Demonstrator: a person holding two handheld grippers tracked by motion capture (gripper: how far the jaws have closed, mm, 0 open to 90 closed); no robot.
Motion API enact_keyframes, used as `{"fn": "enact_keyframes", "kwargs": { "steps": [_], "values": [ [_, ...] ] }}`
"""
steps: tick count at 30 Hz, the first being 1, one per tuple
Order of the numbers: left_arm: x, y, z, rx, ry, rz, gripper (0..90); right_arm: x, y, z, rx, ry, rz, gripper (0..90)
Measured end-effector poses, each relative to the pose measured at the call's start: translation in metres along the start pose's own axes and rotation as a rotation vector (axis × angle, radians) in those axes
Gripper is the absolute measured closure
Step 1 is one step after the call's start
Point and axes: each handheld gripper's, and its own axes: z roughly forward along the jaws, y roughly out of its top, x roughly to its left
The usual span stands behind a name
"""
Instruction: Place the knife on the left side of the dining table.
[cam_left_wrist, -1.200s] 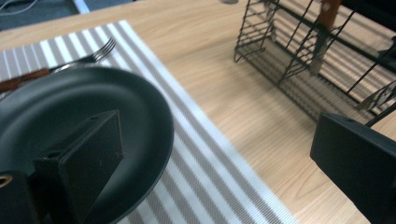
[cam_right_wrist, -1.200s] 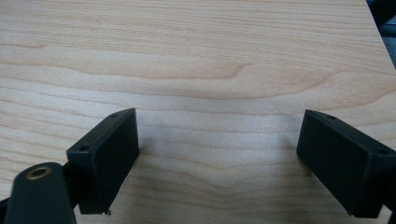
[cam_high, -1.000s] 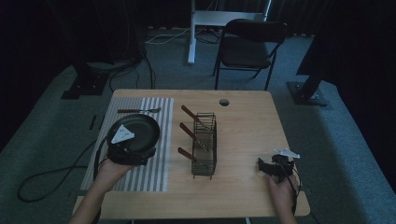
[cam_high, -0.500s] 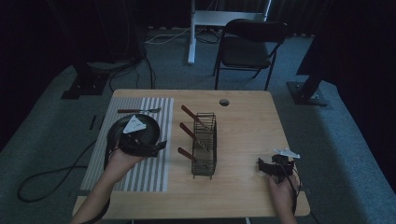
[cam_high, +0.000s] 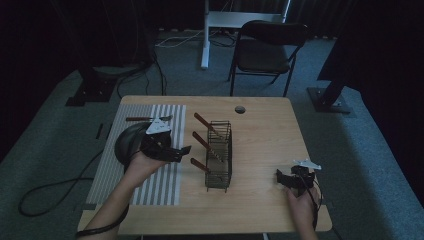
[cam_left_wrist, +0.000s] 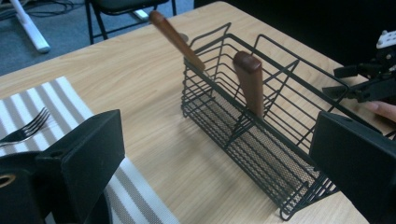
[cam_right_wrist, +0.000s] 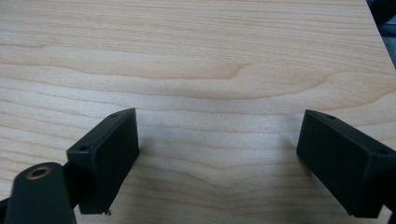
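Hovering left gripper (cam_high: 182, 150) facing wire basket (cam_high: 220, 155).

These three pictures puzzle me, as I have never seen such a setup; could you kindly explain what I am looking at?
A person sits at a wooden table and holds a two-jaw tool in each hand. The high view looks down from above: the left gripper is at its left, the right gripper at its right. The other two pictures come from cameras riding on those tools, so the black blocks at the bottom are each tool's own jaws.

On the table stands a black wire basket with three wooden-handled utensils leaning in it. Beside it lies a striped mat bearing a dark pan and a fork.

Both pairs of jaws stand open and hold nothing; the left points toward the basket, the right faces bare wood.
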Motion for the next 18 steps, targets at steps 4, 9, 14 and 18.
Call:
{"fn": "enact_keyframes", "kwargs": {
  "steps": [4,9,14,18],
  "values": [
    [-0.002,0.004,0.007,0.004,-0.003,0.002,4.1,0.000,0.000,0.000,0.000,0.000,0.000,11.9],
    [-0.007,0.008,0.022,0.010,-0.016,-0.015,4.1,0.000,0.000,0.000,-0.001,0.000,0.001,11.9],
    [-0.008,0.011,0.029,-0.001,-0.018,-0.021,6.4,0.000,0.000,0.000,-0.001,0.000,0.000,11.9],
    [-0.008,0.013,0.031,-0.006,-0.033,-0.031,13.8,0.000,0.000,0.000,-0.001,0.000,0.000,11.9]
  ]
}}
